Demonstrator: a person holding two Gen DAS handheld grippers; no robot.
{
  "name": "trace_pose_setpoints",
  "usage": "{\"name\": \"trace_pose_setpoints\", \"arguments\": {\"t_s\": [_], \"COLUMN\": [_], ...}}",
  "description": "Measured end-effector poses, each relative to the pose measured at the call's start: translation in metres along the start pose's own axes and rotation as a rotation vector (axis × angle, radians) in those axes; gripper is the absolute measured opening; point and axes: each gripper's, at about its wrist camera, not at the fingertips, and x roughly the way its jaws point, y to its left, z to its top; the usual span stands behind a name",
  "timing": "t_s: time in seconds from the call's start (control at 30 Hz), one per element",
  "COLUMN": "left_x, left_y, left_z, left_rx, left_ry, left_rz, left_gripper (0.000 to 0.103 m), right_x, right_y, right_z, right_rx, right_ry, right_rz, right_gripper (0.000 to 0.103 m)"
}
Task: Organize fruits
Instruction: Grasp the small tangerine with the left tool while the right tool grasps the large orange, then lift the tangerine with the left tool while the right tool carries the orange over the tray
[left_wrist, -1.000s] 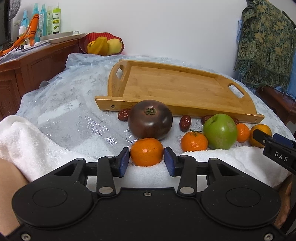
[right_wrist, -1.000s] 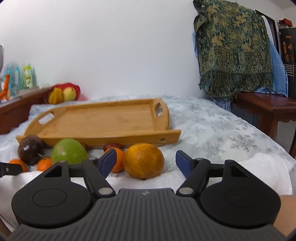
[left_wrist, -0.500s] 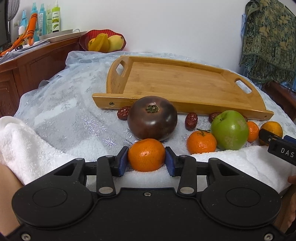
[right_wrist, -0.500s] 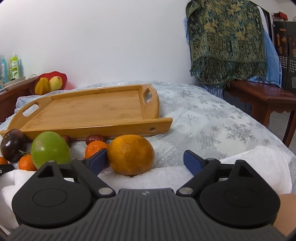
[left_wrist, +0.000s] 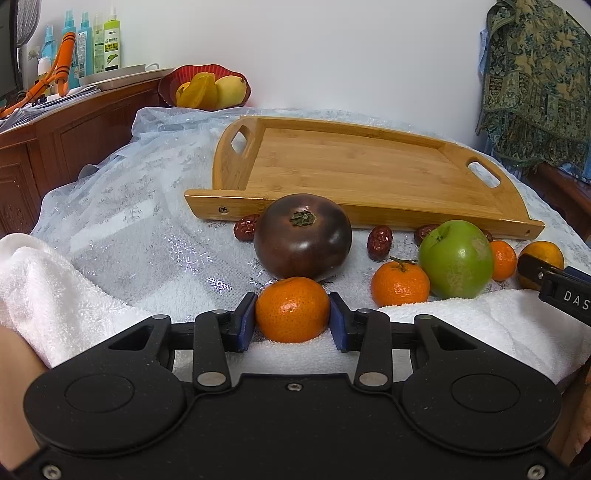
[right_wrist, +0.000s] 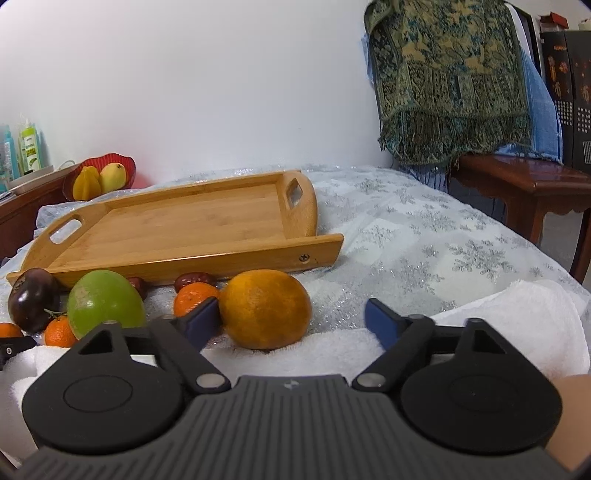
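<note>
Fruit lies low in both frames before a wooden tray (left_wrist: 354, 173). Left gripper (left_wrist: 292, 322), lower centre, clamps a small mandarin (left_wrist: 291, 309) between both pads on a white towel (left_wrist: 66, 295). Right gripper (right_wrist: 291, 320), jaws closing, has only its left pad touching a large orange (right_wrist: 266, 308); the right pad stands clear.

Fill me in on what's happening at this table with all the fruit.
A person is sorting fruit with a handheld gripper in each hand. The left gripper has its pads pressed on a small mandarin at the towel's edge. The right gripper is closing around a big orange, one pad against it and the other not yet touching. The wooden tray behind holds nothing so far; the dark tomato, green apple, other mandarins and red dates sit on the cloth in front of it.
</note>
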Motion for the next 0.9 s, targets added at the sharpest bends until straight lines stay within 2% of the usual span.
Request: {"name": "trace_pose_setpoints", "arguments": {"t_s": [0.13,0.27,0.4,0.57,0.73,0.9], "left_x": [-0.004,-0.011,-0.020,-0.037,-0.049,-0.035], "left_y": [0.001,-0.003,-0.006,-0.009,-0.012,-0.014], "left_z": [0.001,0.001,0.001,0.010,0.036,0.077], "left_rx": [-0.010,0.021,0.046,0.064,0.115,0.145], "left_ry": [-0.004,-0.026,-0.059,-0.107,-0.181,-0.216], "left_rz": [-0.001,0.011,0.031,0.017,-0.009,-0.043], "left_gripper": [0.038,0.037,0.037,0.037,0.037,0.037], "right_x": [-0.005,-0.008,-0.012,-0.021,-0.021,0.004], "right_y": [0.005,0.014,0.012,0.009,0.010,0.015], "right_z": [-0.001,-0.003,-0.002,0.002,0.018,0.046], "right_rx": [-0.016,-0.074,-0.052,-0.040,-0.049,-0.059], "right_ry": [-0.016,-0.028,-0.042,-0.092,-0.146,-0.181], "right_rz": [0.037,0.018,0.029,0.044,0.077,0.113], "right_gripper": [0.056,0.055,0.055,0.055,0.055,0.055]}}
